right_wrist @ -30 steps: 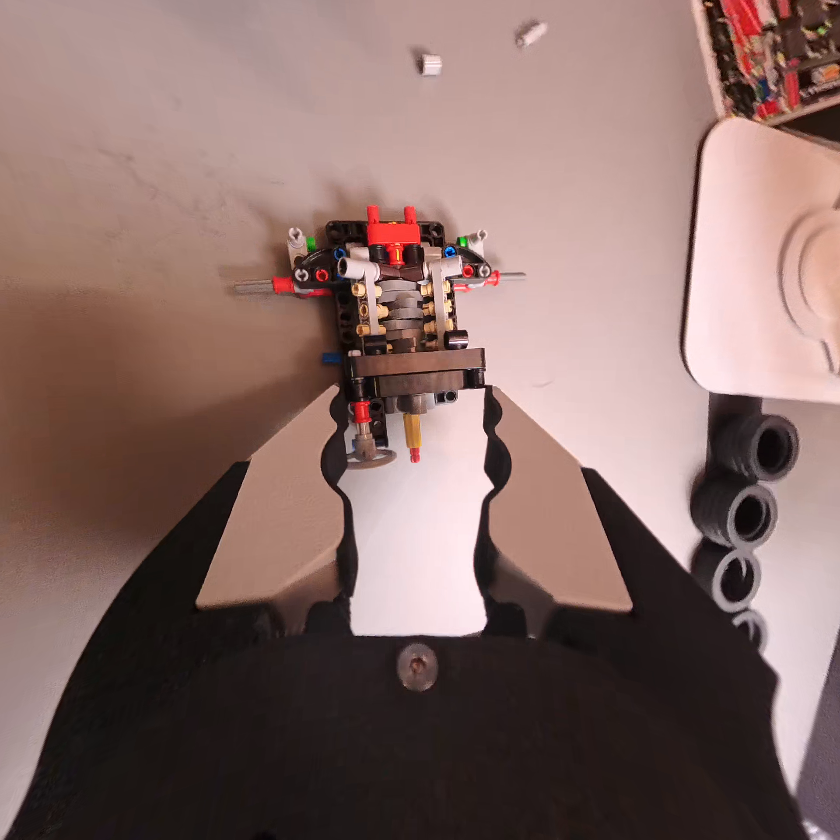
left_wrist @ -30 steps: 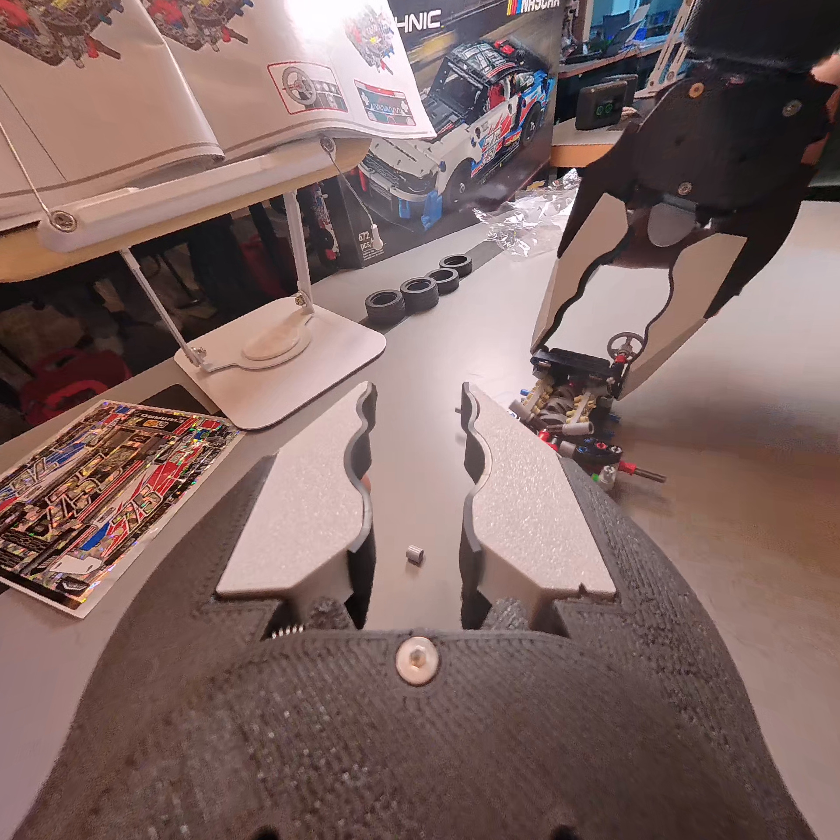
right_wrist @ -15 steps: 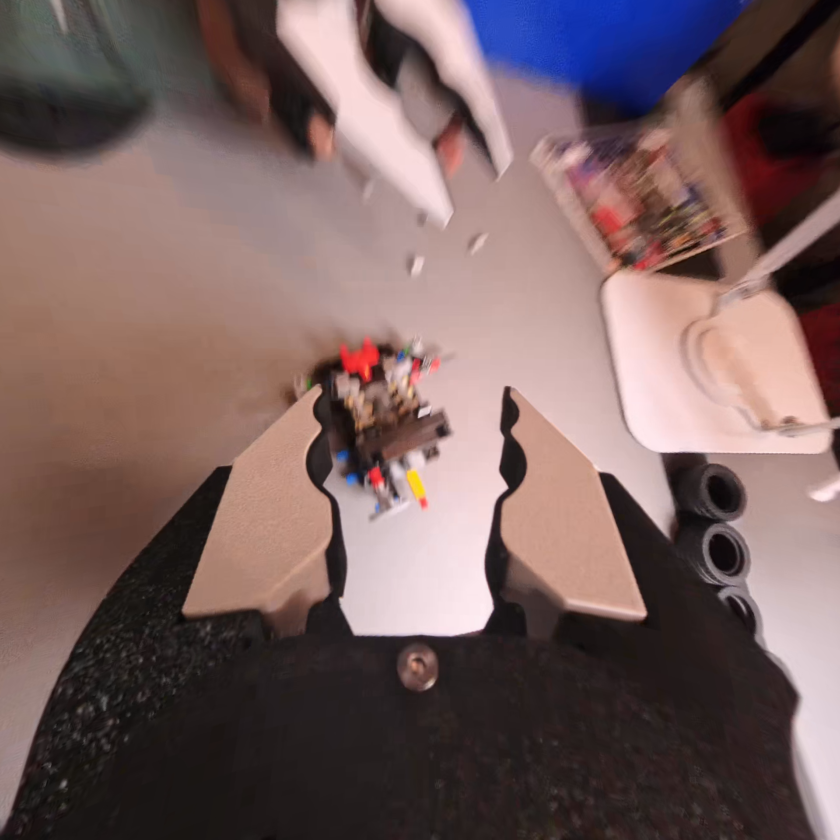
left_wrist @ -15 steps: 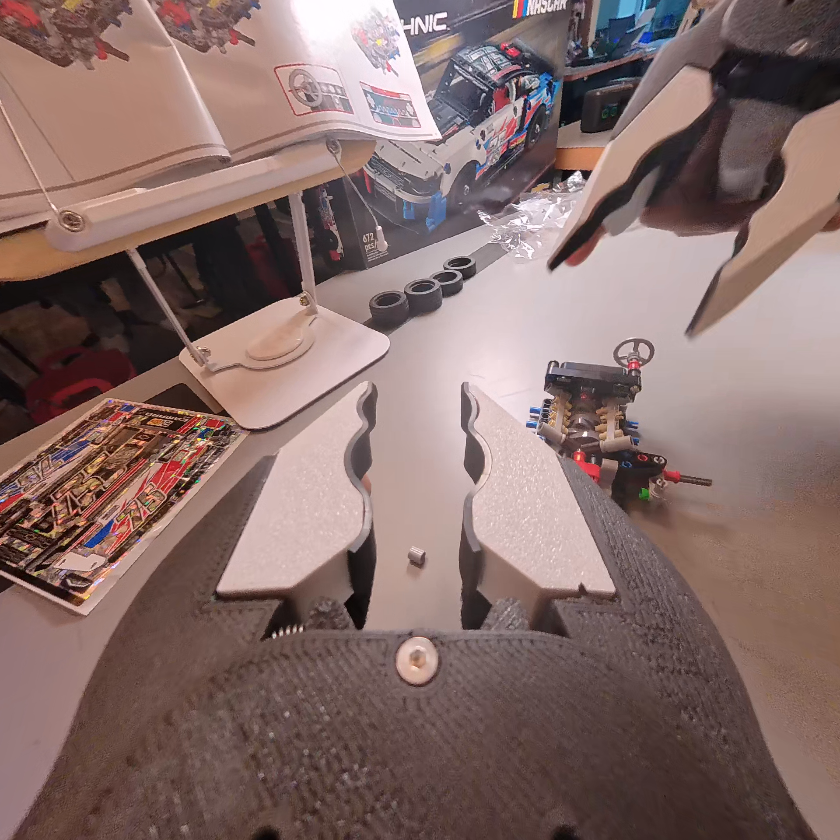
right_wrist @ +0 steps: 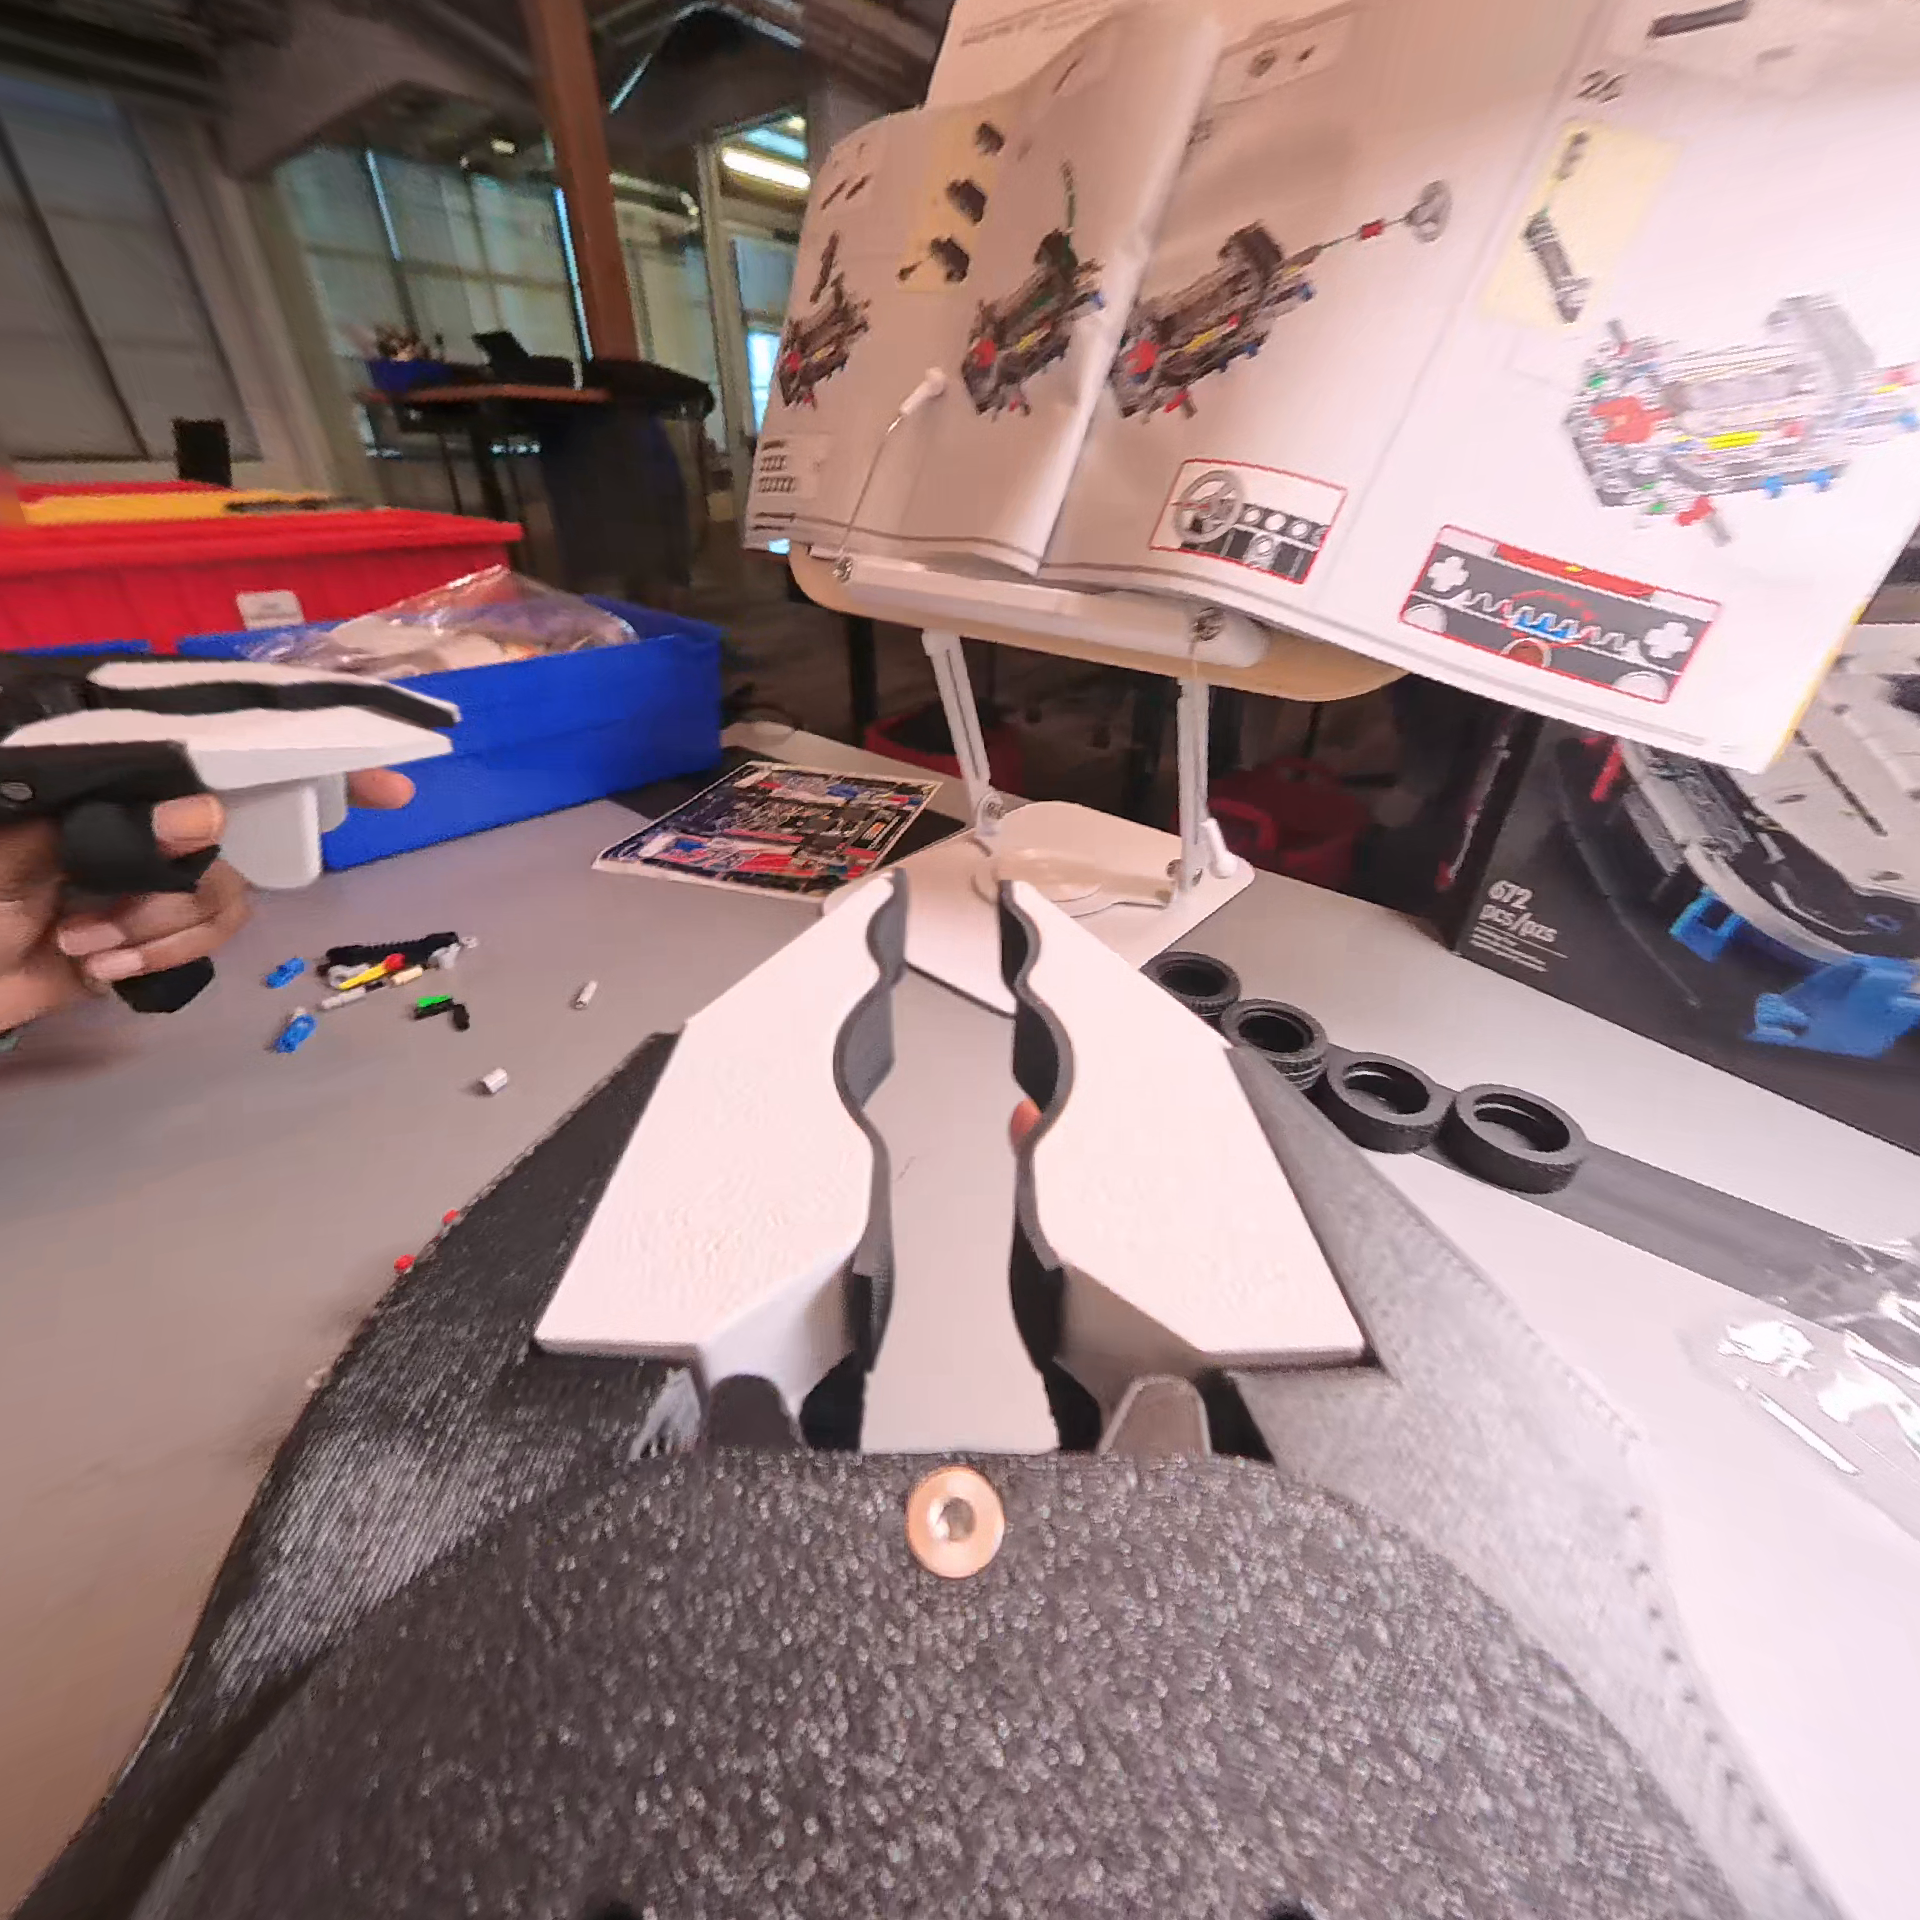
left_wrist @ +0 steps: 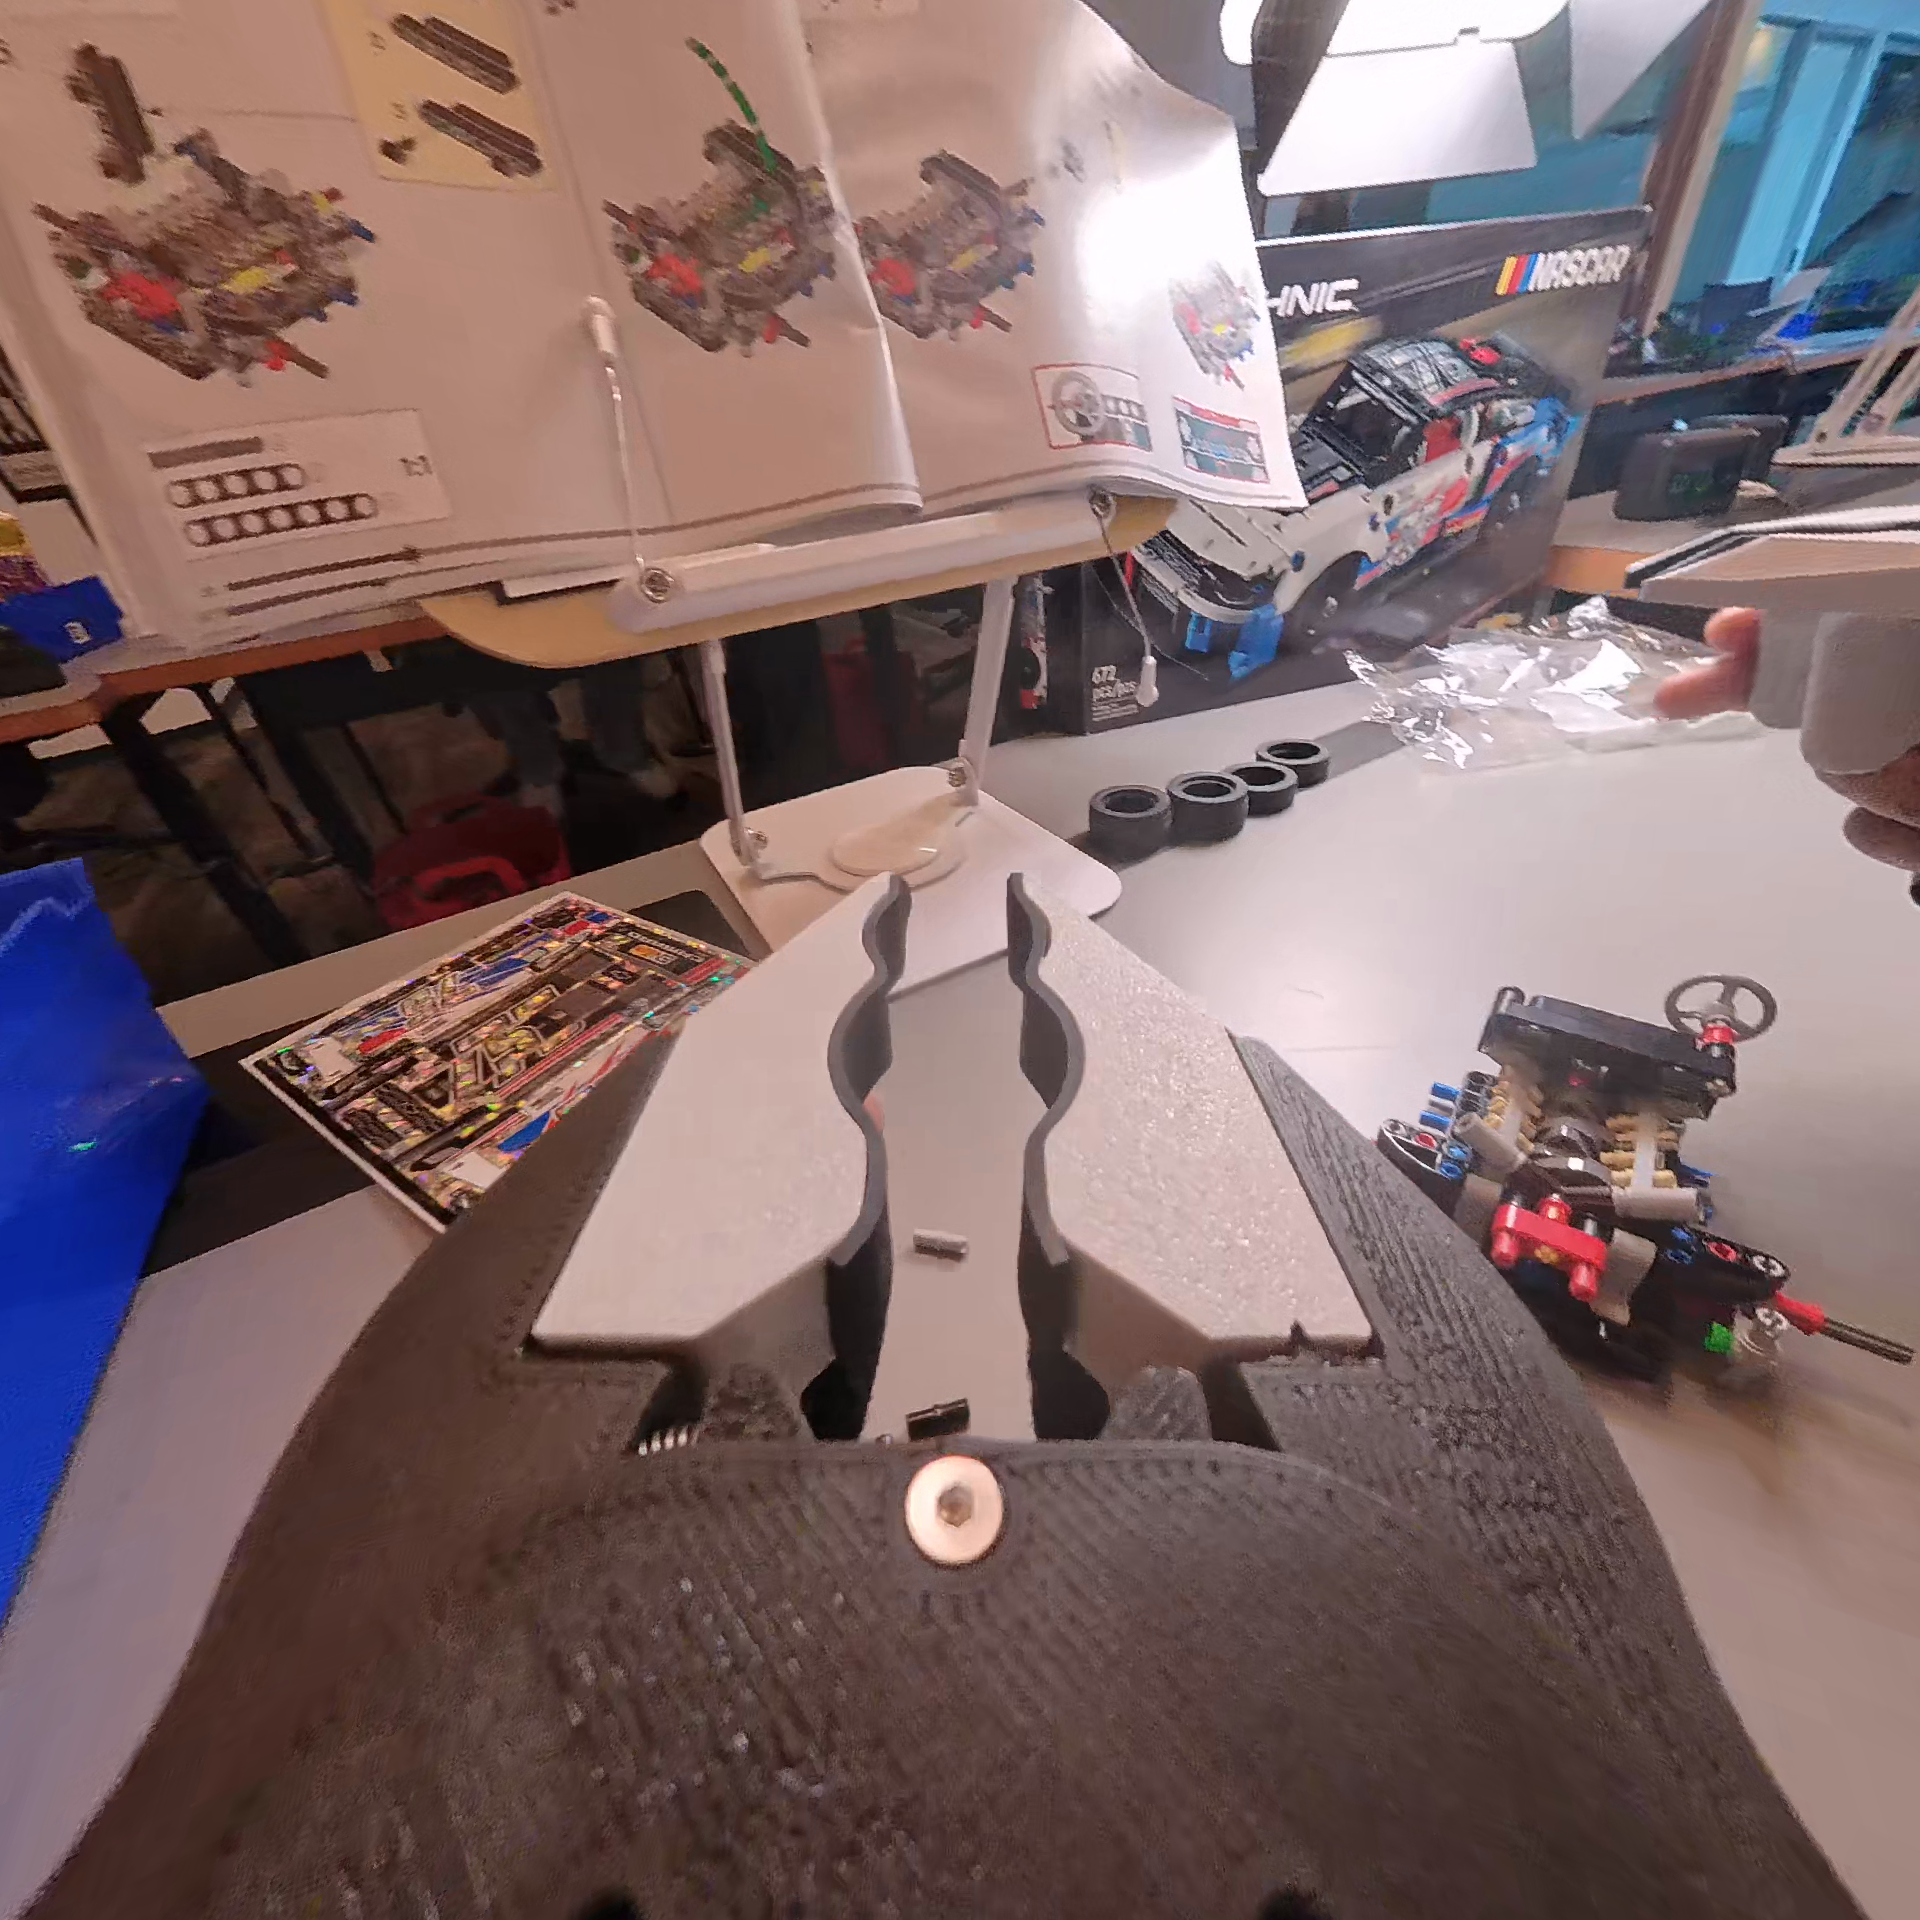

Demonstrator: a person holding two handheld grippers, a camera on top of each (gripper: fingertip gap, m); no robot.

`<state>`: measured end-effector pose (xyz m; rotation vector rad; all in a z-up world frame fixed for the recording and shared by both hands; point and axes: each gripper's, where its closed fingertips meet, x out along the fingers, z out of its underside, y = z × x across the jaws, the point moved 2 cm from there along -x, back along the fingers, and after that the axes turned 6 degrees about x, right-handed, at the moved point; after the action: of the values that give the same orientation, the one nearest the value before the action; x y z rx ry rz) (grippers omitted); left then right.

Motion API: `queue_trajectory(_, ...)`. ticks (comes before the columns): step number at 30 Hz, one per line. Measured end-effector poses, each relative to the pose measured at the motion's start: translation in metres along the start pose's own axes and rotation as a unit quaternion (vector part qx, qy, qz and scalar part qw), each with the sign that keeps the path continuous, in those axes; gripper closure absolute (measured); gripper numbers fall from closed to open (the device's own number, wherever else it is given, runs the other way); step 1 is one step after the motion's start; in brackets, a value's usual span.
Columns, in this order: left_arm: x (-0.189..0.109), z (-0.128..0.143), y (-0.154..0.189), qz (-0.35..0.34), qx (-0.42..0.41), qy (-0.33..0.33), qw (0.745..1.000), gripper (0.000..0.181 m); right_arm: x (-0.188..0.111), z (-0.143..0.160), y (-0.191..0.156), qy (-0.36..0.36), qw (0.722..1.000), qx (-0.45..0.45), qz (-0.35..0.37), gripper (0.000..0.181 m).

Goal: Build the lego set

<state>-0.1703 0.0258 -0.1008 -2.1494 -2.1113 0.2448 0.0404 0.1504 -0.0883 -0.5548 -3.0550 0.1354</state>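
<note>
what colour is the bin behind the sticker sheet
Blue bin, behind the sticker sheet; clearest in the right wrist view.

Your right hand-held gripper points level across the grey desk with its jaws parted and nothing between them. Straight ahead of it stands the white book stand carrying the open instruction booklet near the desk's far edge. A foil sticker sheet lies flat just left of the stand's base. Four black tyres sit in a row toward the right edge, in front of the dark set box. Toward the left edge you hold the left hand-held gripper above a scatter of small loose pieces. A blue bin sits behind it.
</note>
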Motion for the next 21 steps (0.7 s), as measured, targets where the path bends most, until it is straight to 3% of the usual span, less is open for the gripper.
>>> queue_trajectory(2,-0.002,-0.001,-0.008,-0.013,-0.008,0.009,1.000,0.173,-0.005,-0.002,0.009,0.014,1.000,-0.010,0.022,0.180)
queue_trajectory(4,-0.002,-0.002,-0.014,-0.025,-0.009,0.015,1.000,0.181,-0.009,-0.002,0.017,0.023,0.999,-0.020,0.042,0.181)
queue_trajectory(13,0.004,-0.018,-0.032,-0.054,-0.012,0.046,0.997,0.181,-0.007,0.012,0.026,0.024,0.997,-0.019,0.072,0.181)
queue_trajectory(21,0.030,-0.071,-0.082,-0.104,-0.004,0.081,0.991,0.181,-0.004,0.019,0.022,0.010,0.996,-0.059,0.073,0.181)
